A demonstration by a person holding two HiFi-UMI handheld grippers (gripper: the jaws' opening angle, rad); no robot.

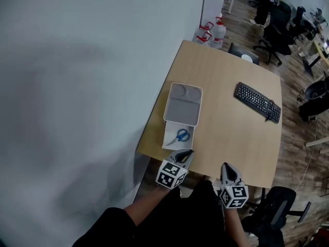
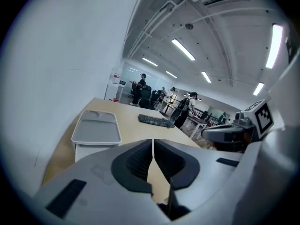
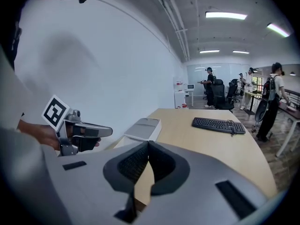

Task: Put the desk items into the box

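Clenched empty at lower centre: left gripper (image 1: 187, 154) near box (image 1: 168, 142), right gripper (image 1: 226, 169) nearer keyboard (image 1: 257, 102), upper right, long axis slanting down-right; likely next.

The tabletop (image 1: 226, 122) is smooth, matt, pale wood grain. The box (image 1: 169, 143) looks like white plastic, its lid (image 1: 183, 104) matt grey. The scissors (image 1: 181, 135) have blue plastic handles. The keyboard (image 1: 257, 102) is matt black plastic. The left gripper (image 2: 153, 146) and right gripper (image 3: 148, 144) have matt grey plastic shells, and their jaws carry ribbed black pads (image 2: 138, 165).
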